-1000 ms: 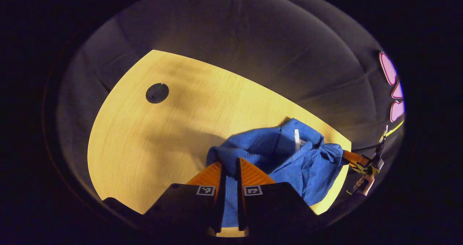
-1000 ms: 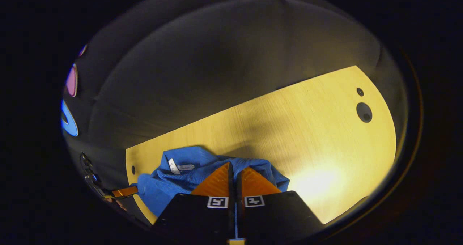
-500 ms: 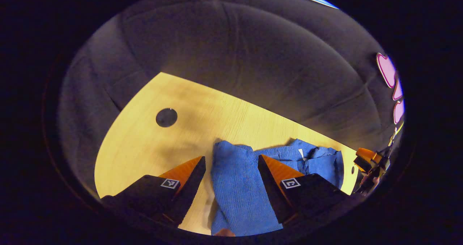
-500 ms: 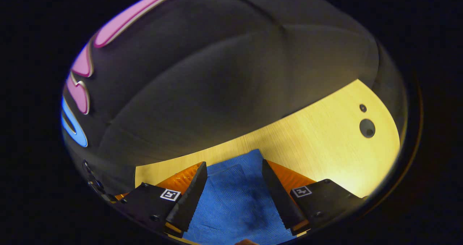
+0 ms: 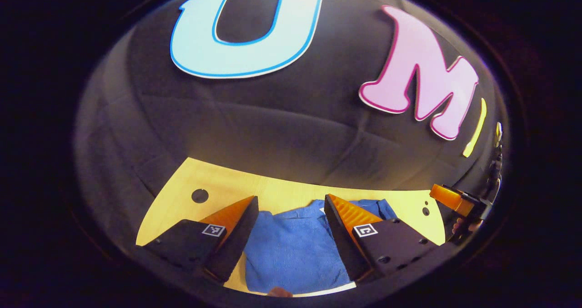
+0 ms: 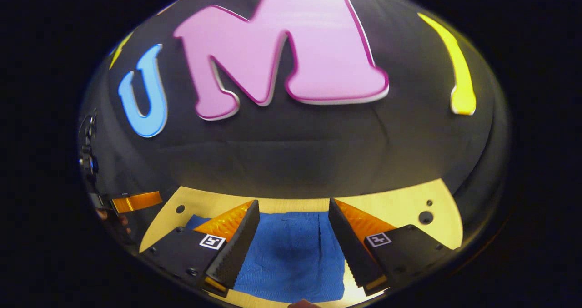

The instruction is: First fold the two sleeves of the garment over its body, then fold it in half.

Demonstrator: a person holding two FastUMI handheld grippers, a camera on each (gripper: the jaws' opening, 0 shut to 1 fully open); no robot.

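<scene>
Booth wall [image 5: 282, 121]: black cloth fills the upper part of both views, from nine o'clock round to three o'clock, creased above the table's far edge.
Table [image 5: 291, 190]: pale wood, lit from above, lies across the lower part of each view; in the left gripper view a dark round hole [image 5: 199, 195] sits at its eight o'clock end, and in the right gripper view another hole [image 6: 425, 217] sits at four o'clock.
Garment [image 5: 291, 253]: blue knit, lying flat on the table at six o'clock in both views, its near edge straight and its far edge close to the wall; a fold line [image 6: 319, 233] runs through it in the right gripper view.
Left gripper [image 5: 291, 205]: fingers spread wide, holding nothing, poised above the garment with the cloth showing between them; it also appears at eight o'clock in the right gripper view.
Right gripper [image 6: 293, 206]: fingers likewise wide apart and empty over the garment; it also appears at four o'clock in the left gripper view, beyond the table's end.
</scene>
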